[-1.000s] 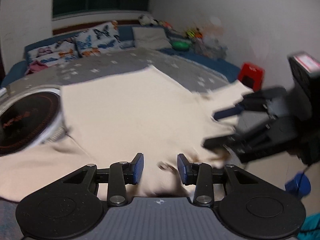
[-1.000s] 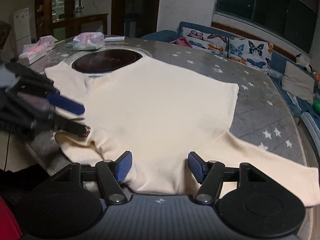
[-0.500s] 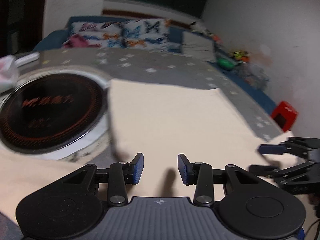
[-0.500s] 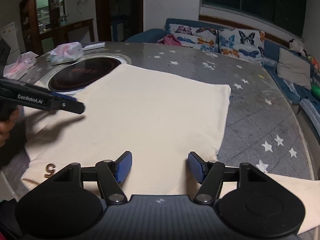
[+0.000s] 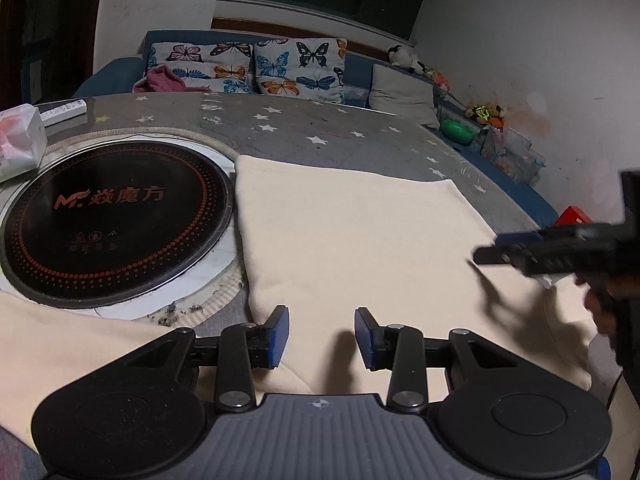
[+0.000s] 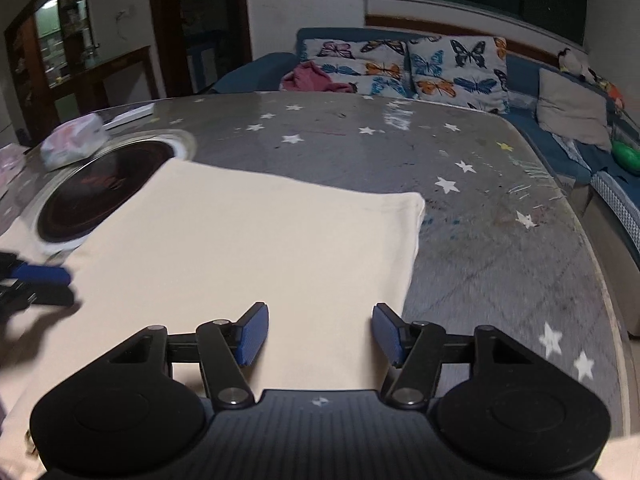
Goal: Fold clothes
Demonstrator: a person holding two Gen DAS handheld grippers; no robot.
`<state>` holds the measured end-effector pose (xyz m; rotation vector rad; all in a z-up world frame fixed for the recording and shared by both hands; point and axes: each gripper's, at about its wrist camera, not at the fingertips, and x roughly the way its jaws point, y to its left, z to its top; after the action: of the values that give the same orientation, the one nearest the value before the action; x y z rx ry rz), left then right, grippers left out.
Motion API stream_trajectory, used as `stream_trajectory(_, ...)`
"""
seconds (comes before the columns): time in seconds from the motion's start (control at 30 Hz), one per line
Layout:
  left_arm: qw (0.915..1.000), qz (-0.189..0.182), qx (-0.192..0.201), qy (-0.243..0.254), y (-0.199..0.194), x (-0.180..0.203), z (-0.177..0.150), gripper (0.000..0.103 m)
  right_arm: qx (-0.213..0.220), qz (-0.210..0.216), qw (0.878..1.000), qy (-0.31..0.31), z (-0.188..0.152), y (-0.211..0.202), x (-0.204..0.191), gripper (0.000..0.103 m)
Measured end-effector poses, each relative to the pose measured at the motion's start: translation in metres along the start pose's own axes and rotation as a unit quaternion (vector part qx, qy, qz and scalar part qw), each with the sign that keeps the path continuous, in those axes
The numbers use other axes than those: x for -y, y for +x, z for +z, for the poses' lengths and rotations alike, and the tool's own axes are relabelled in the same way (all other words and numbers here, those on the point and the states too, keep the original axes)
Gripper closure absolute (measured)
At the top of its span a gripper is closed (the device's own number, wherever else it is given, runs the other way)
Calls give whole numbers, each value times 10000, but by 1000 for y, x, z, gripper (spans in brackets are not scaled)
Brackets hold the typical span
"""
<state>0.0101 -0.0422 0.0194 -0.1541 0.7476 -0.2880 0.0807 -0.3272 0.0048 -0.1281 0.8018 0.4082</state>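
A cream long-sleeved top (image 5: pixel 352 232) lies flat on the grey star-patterned table, body spread out; it also shows in the right wrist view (image 6: pixel 248 248). One sleeve (image 5: pixel 80 340) runs off to the lower left in the left wrist view. My left gripper (image 5: pixel 322 338) is open and empty just above the near edge of the top. My right gripper (image 6: pixel 320 334) is open and empty over the near right part of the top. The right gripper also shows at the right of the left wrist view (image 5: pixel 552 252). The left gripper's fingers (image 6: pixel 40 276) show at the left edge of the right wrist view.
A round black induction hob (image 5: pixel 108 220) is set in the table left of the top. A tissue pack (image 5: pixel 18 142) and a remote (image 5: pixel 64 110) lie at the far left. A blue sofa with butterfly cushions (image 5: pixel 256 66) stands behind the table. The table edge (image 6: pixel 600 280) curves at right.
Both grippers have lifted away from the near hem and now hover open over the top. The top lies flatter and smoother than a second ago.
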Motion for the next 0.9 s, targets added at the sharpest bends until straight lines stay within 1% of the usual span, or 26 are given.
stream_trajectory(0.03,10000,15,10,34,1,0,0,64,-7,-18,10000,27,4,6,3,49)
stream_trajectory(0.13,9999,78,38,146,3,2,0,64,16,-83,10000,36,14,20,8,49)
stream_trajectory(0.3,9996,149,62,218,8,0,6,64,75,-194,9997,125,35,43,19,47)
stream_trajectory(0.4,9996,180,81,225,12,-2,9,64,118,-275,9995,125,44,56,22,45)
stream_trajectory(0.53,9995,201,97,207,13,-4,12,64,114,-332,9994,68,53,65,23,44)
stream_trajectory(0.63,9997,193,100,113,9,-5,11,63,85,-376,9992,-65,54,59,20,42)
stream_trajectory(0.7,9997,187,127,48,3,-5,10,63,102,-375,9991,-160,51,49,16,38)
stream_trajectory(0.73,9997,203,148,39,0,-5,9,62,112,-372,9990,-216,49,42,13,35)
stream_trajectory(0.83,9992,288,286,-42,-15,-7,5,57,72,-289,9987,-402,37,22,2,33)
stream_trajectory(0.9,9985,389,370,-139,-26,-12,0,57,79,-156,9982,-577,24,7,-11,30)
